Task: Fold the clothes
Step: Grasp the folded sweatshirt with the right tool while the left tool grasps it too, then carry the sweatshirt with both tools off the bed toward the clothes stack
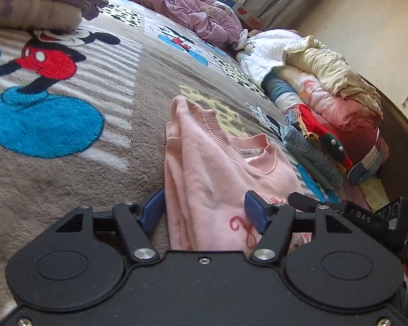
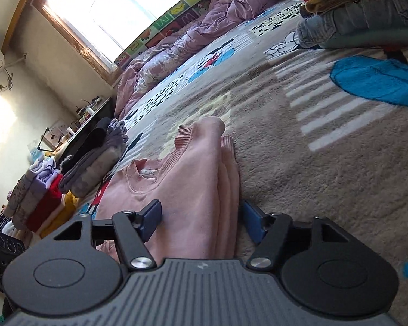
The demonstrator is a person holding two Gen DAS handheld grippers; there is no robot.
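A pink sweatshirt [image 1: 209,174] lies on the cartoon-print blanket [image 1: 68,135], its sides folded in and its collar away from me. My left gripper [image 1: 205,212] is open, its blue pads on either side of the sweatshirt's left folded edge near the hem. In the right wrist view the same sweatshirt [image 2: 182,179] lies ahead. My right gripper [image 2: 201,221] is open astride its right folded edge. The other gripper's black body [image 1: 389,217] shows at the right of the left wrist view.
A stack of folded clothes [image 1: 321,146] with jeans and a red item sits to the right. A purple duvet [image 1: 193,8] lies at the back. Folded grey and purple clothes [image 2: 95,163] and more stacks [image 2: 38,195] sit to the left.
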